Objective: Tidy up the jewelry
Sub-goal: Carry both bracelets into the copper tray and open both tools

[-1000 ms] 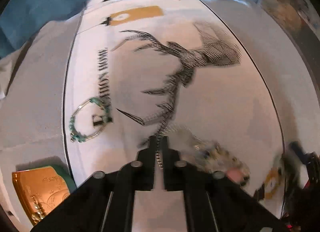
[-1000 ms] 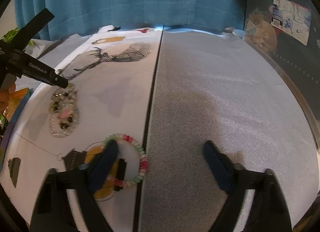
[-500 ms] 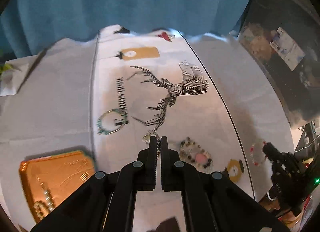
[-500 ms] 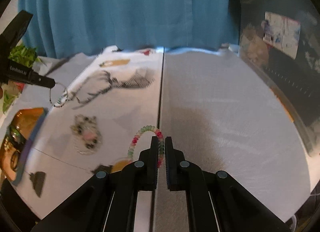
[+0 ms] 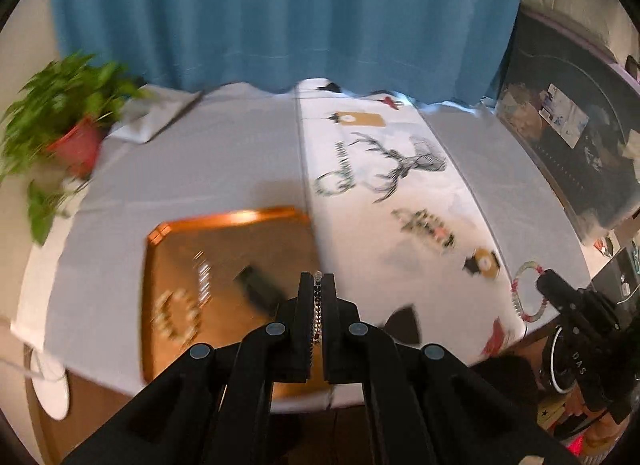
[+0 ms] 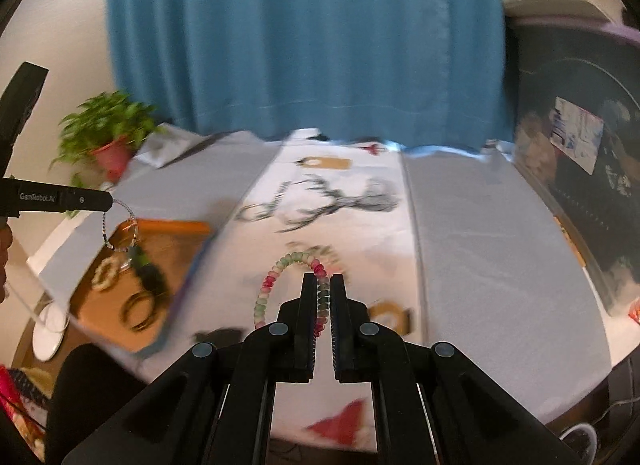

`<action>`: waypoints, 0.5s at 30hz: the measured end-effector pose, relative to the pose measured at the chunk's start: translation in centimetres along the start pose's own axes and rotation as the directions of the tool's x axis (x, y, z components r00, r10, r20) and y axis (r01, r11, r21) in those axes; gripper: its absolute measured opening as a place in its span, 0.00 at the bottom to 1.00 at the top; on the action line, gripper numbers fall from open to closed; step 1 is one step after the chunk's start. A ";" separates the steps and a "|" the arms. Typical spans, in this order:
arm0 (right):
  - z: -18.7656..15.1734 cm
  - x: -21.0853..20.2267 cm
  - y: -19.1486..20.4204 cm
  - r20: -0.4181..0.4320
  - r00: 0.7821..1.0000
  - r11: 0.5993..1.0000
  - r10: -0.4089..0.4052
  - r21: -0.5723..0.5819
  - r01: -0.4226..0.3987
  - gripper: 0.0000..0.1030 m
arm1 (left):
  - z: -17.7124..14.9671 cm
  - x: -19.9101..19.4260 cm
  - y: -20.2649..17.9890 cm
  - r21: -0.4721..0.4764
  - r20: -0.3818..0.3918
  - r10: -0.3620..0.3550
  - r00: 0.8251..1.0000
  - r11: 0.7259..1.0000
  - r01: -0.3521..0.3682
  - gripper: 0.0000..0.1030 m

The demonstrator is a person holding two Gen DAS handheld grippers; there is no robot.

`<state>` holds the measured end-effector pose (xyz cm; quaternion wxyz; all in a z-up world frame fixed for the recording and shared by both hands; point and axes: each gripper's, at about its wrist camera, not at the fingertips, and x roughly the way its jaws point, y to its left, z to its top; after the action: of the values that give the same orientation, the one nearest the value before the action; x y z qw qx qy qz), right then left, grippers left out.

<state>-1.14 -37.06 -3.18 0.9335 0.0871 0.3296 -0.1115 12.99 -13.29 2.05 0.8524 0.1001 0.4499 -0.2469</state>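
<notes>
My left gripper point(image 5: 317, 277) is shut on a thin silver chain bracelet point(image 5: 317, 307) and holds it above the gold tray point(image 5: 224, 261). In the right wrist view the left gripper point(image 6: 108, 201) shows at the left with the bracelet point(image 6: 120, 233) hanging over the tray point(image 6: 160, 261). My right gripper point(image 6: 322, 279) is shut on a pink and green bead bracelet point(image 6: 272, 285), lifted off the table. It also shows in the left wrist view point(image 5: 524, 293). A green bead bracelet point(image 5: 332, 185) and a mixed bead cluster point(image 5: 428, 225) lie on the white deer-print cloth point(image 5: 400, 169).
The tray holds a pearl bracelet point(image 6: 106, 269), a dark ring bangle point(image 6: 140, 311) and other pieces. A potted plant point(image 5: 68, 125) stands at the table's far left. A blue curtain point(image 5: 280, 13) hangs behind the table. Dark shelving point(image 5: 580, 153) stands on the right.
Both grippers have risen and pulled back with their bracelets. The left gripper has swung left, over the gold tray. The right gripper shut on the bead bracelet and lifted it.
</notes>
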 end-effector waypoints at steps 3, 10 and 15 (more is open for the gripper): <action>-1.6 -1.3 4.0 -0.022 0.999 0.998 0.047 -0.038 -0.048 0.06 | -2.6 -2.1 2.4 -0.027 0.009 0.020 1.000 0.999 -0.019 0.01; -3.3 -1.7 11.1 -0.057 0.992 0.984 0.111 -0.132 -0.118 0.06 | -5.8 -4.4 7.2 -0.095 0.016 0.055 0.998 0.994 -0.053 0.01; -2.7 -1.3 14.8 -0.058 0.986 0.971 0.153 -0.178 -0.161 0.06 | -6.1 -4.6 9.5 -0.128 0.024 0.079 0.997 0.989 -0.075 0.01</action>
<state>0.21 -22.03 -3.07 0.9360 0.0296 0.3508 -0.0046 11.31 -1.19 1.76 0.8725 0.0594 0.4479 -0.1863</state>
